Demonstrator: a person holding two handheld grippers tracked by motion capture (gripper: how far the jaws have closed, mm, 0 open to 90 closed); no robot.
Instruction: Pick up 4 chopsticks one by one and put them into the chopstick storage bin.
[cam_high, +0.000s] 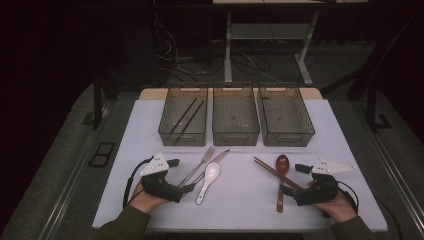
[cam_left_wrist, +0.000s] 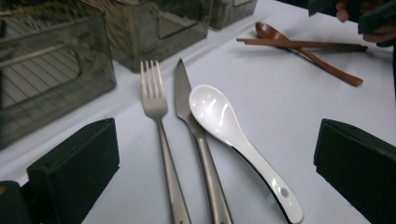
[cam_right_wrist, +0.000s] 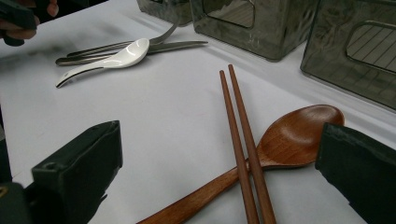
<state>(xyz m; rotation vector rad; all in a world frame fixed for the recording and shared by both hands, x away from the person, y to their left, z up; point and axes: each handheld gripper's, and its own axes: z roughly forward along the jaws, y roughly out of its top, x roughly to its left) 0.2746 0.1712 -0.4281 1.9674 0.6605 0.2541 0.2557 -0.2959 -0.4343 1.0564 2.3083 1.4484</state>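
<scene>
Cutlery lies before me on the counter (cam_high: 240, 200): my left tongs (cam_high: 186, 188) gape wide near the fork (cam_left_wrist: 156, 112); right tongs (cam_high: 289, 192) gape wide over chopsticks (cam_right_wrist: 243, 154).

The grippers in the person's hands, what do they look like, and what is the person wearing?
Both the left gripper and the right gripper have chunky black bodies ending in two blocky black jaws. Each is topped by a pale grey three-cornered plate dotted with small white markers. A black cable loops back from each along the white table. The person wears long olive-green sleeves.
</scene>
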